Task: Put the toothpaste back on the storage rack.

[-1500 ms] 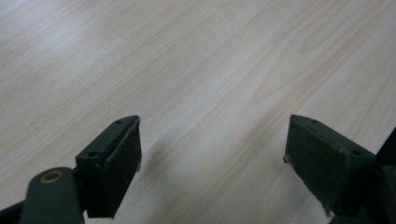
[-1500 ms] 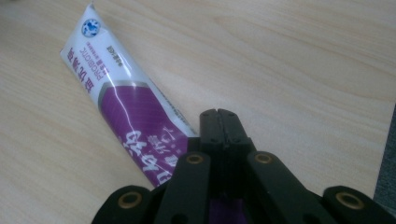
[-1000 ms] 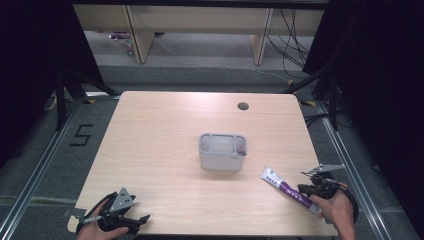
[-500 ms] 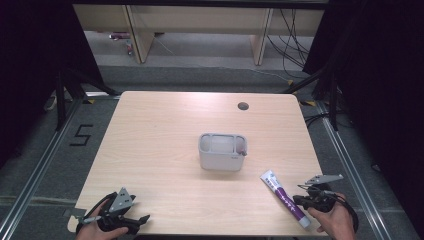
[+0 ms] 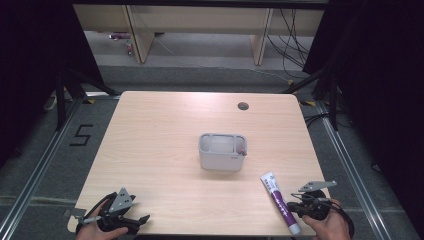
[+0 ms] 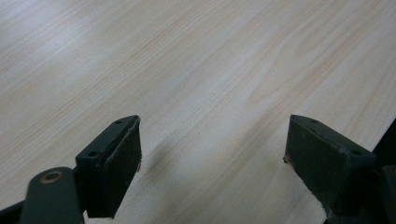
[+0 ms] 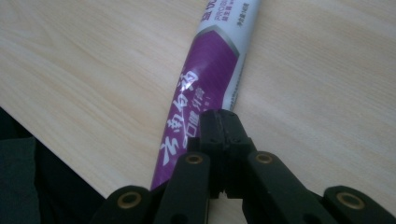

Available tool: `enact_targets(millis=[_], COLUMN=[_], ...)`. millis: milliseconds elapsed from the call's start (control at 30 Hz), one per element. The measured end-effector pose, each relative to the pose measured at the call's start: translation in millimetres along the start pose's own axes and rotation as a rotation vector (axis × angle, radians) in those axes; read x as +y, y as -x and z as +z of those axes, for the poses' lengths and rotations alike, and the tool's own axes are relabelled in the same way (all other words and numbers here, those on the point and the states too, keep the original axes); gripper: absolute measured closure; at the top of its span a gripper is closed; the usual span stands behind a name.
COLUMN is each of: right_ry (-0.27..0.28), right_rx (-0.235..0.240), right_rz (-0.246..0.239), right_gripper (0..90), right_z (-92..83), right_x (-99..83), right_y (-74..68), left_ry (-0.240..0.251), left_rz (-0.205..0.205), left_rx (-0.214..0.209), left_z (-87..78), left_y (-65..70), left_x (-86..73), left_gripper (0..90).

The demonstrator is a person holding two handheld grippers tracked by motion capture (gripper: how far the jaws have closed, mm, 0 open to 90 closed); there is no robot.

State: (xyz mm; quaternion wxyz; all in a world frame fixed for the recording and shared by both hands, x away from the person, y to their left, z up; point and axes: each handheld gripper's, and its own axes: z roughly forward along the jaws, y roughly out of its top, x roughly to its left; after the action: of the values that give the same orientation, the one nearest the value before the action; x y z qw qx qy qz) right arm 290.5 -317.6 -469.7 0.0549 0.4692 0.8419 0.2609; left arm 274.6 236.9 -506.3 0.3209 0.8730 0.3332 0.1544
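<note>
A purple and white toothpaste tube (image 5: 278,200) lies near the table's front right edge, its cap end pointing at that edge. My right gripper (image 5: 292,207) is shut, and its tips rest against the tube's right side. In the right gripper view the closed jaws (image 7: 219,117) sit on the purple tube (image 7: 205,79) with nothing visible between them. At the front left corner my left gripper (image 5: 138,221) lies low, held by a hand. Its jaws (image 6: 212,154) stand wide open over bare wood.
A grey open-topped tub (image 5: 222,159) stands at the middle of the wooden table (image 5: 165,130), with something small and red at its right inner wall. A round cable hole (image 5: 243,106) is at the back right. Dark floor and metal rails surround the table.
My right gripper has moved toward the table's front edge. The tube's near end has swung with it, so the tube now lies more steeply. The left gripper has stayed still.
</note>
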Motion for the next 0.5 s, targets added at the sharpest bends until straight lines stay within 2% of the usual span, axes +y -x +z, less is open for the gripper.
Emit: enact_targets(millis=[33, 67, 100, 167, 200, 233, 267, 300, 367, 400, 500], right_ry=[-0.009, 0.000, -0.006, -0.009, -0.004, -0.005, -0.008, 0.004, -0.002, 0.000, -0.004], right_rx=[0.006, 0.002, -0.001, -0.008, -0.009, -0.010, -0.011, -0.014, -0.021, -0.027, -0.084], right_rz=[0.022, -0.010, -0.018, -0.027, 0.009, 0.005, -0.028, -0.011, -0.025, -0.028, 0.002], right_gripper=[88.3, 87.6, 87.3, 86.0, 85.4, 84.4, 83.2, 81.9, 78.2, 76.3, 68.7], right_z=[-1.0, -1.4, -2.5, -4.2, -4.2, -4.9, -6.3, -6.5, -8.2, -8.9, -9.2], right_x=[-0.4, 0.4, 0.9, 2.7, 3.2, 4.5, 6.4, 7.7, 10.3, 11.7, 15.0], right_y=[-3.9, -2.8, -3.9, -7.0, -11.6, -12.2, -9.9, -11.5, -13.1, -14.1, -22.0], left_ry=[-0.011, -0.003, -0.002, -0.002, -0.005, 0.001, -0.018, 0.003, -0.017, 0.001, -0.002], left_rz=[0.013, 0.004, 0.002, 0.002, 0.004, -0.002, 0.021, -0.004, 0.018, -0.003, 0.001], left_rx=[-0.002, -0.001, 0.000, 0.000, 0.003, 0.002, 0.003, 0.002, 0.003, 0.005, 0.004], left_z=[-0.9, -0.3, -0.1, 0.0, 0.2, 0.5, -0.8, 0.3, -0.9, 0.4, 0.3], left_y=[-1.0, -0.6, -0.5, -0.4, -0.5, 0.0, -1.5, 0.1, -1.7, -0.4, -0.2], left_x=[0.1, -0.1, -0.2, -0.2, -0.2, -0.3, 0.0, -0.3, -0.1, -0.4, -0.2], left_gripper=[17.9, 17.9, 17.9, 17.9, 17.9, 17.9, 17.9, 17.9, 17.9, 17.9, 17.9])
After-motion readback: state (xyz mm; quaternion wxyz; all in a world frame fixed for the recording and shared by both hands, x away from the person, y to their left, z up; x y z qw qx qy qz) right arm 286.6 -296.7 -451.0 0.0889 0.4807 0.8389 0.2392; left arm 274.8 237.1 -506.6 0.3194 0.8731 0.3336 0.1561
